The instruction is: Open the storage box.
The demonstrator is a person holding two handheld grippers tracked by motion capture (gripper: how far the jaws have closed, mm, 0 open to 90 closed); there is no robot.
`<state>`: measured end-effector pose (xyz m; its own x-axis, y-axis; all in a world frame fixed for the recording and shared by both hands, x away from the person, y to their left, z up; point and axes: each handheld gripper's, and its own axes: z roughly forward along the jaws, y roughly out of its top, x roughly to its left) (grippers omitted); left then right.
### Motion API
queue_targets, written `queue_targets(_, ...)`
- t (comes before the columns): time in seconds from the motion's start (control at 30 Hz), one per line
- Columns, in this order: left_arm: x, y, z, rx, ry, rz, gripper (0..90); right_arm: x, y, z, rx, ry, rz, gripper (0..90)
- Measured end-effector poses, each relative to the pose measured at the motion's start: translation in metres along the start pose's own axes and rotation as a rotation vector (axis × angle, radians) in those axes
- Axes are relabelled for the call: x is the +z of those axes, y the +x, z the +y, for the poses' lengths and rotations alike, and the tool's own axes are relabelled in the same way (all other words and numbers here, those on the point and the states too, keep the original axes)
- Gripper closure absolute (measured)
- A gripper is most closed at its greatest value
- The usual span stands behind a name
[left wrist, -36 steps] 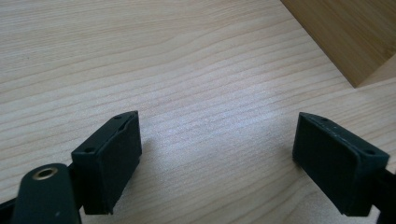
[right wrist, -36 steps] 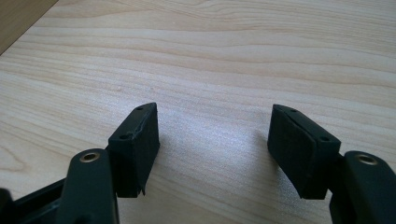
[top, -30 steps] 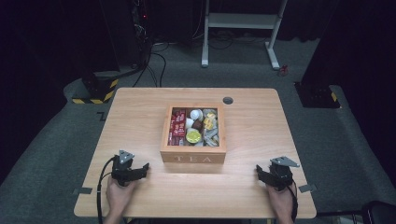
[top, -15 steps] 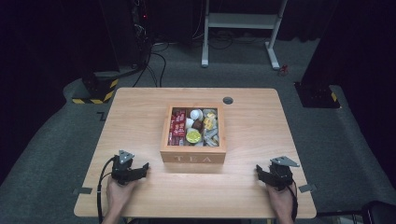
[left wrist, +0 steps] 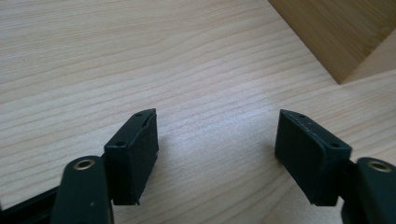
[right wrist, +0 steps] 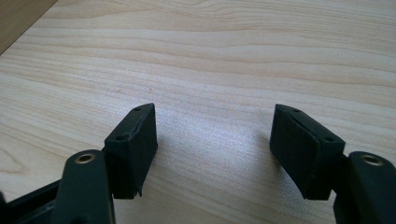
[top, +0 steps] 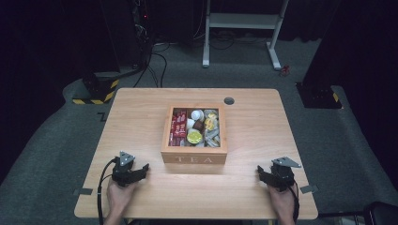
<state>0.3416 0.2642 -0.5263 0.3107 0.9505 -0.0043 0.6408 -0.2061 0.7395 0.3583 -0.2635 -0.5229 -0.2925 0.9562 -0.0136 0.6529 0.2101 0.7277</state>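
Observation:
A wooden box (top: 194, 157) marked TEA stands lidless in the middle of the table, packed with red sachets (top: 178, 127), a yellow round item (top: 194, 136), white and other small packets. My left gripper (top: 139, 170) rests on the table near the front left, open, nothing between its jaws (left wrist: 215, 142); a corner of the box (left wrist: 345, 32) shows at the upper right of the left gripper view. My right gripper (top: 263, 174) rests at the front right, open and empty (right wrist: 214, 140), with a sliver of the box (right wrist: 18, 14) at upper left in the right gripper view.
The light wooden table (top: 141, 117) has a round cable hole (top: 229, 101) behind the box. Beyond the table are a white desk frame (top: 244, 28), cables on grey carpet, and a yellow-black striped base (top: 94, 91) at the left.

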Motion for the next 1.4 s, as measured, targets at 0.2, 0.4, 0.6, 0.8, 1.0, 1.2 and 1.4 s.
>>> queue_targets(0.2, -0.006, -0.010, 0.003, 0.021, -0.019, -0.033, 34.8, 0.000, 0.000, 0.000, 0.001, 0.000, 0.001, 32.0)
queue_targets(0.4, -0.013, -0.020, 0.004, 0.038, -0.022, -0.108, 44.1, 0.000, 0.000, 0.000, 0.001, 0.000, 0.001, 32.0)
queue_targets(0.6, -0.015, -0.031, 0.004, 0.059, -0.027, -0.156, 46.1, 0.000, 0.000, 0.000, 0.001, 0.000, 0.001, 31.9)
queue_targets(0.8, -0.017, -0.047, 0.005, 0.089, -0.026, -0.224, 53.0, 0.000, 0.000, 0.000, -0.002, -0.001, -0.001, 31.9)
queue_targets(1.0, -0.014, -0.066, 0.009, 0.143, -0.013, -0.265, 60.8, 0.000, 0.000, 0.000, 0.001, -0.001, -0.001, 31.9)
queue_targets(1.2, -0.006, -0.079, 0.017, 0.161, -0.008, -0.288, 65.6, 0.000, 0.000, 0.000, 0.003, 0.000, 0.000, 31.9)
queue_targets(1.4, 0.001, -0.086, 0.029, 0.167, -0.001, -0.305, 69.3, 0.000, 0.001, 0.000, 0.003, 0.000, -0.001, 31.9)
